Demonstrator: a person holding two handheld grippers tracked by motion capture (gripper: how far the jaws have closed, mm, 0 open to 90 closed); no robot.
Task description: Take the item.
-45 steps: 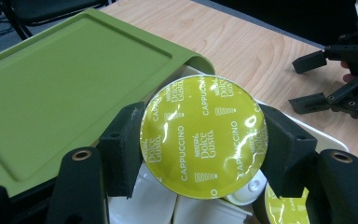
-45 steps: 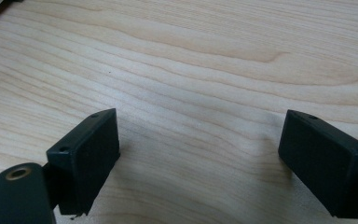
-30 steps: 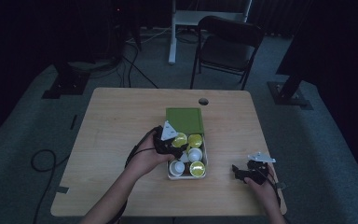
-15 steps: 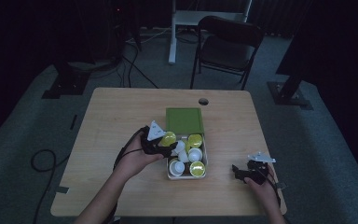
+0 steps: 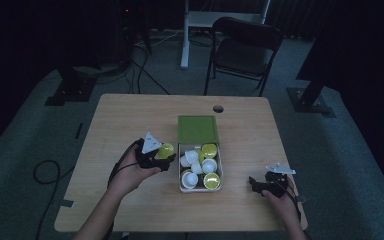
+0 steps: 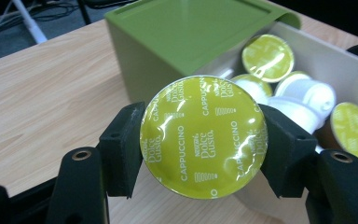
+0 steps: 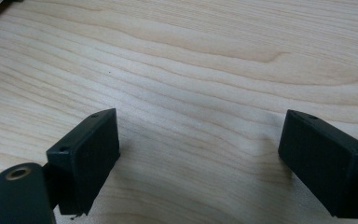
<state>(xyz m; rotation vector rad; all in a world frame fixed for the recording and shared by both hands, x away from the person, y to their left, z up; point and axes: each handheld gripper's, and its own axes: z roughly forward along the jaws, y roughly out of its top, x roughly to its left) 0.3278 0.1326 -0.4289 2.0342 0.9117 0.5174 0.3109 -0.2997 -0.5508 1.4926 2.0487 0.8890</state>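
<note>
A: What's the left gripper (image 6: pixel 200 140) got?
B: 1 green-lidded coffee capsule (image 6: pixel 203 135), clamped between its jaws, just left of the box (image 5: pixel 215 186) on the table (image 5: pixel 125 120).
A: And the right gripper (image 7: pixel 198 154)?
B: Jaws wide apart with nothing between them, low over bare wood, well right of the box.

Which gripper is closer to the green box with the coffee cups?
Left. The left gripper is just left of the box, holding a capsule. The right gripper sits open, farther right.
</note>
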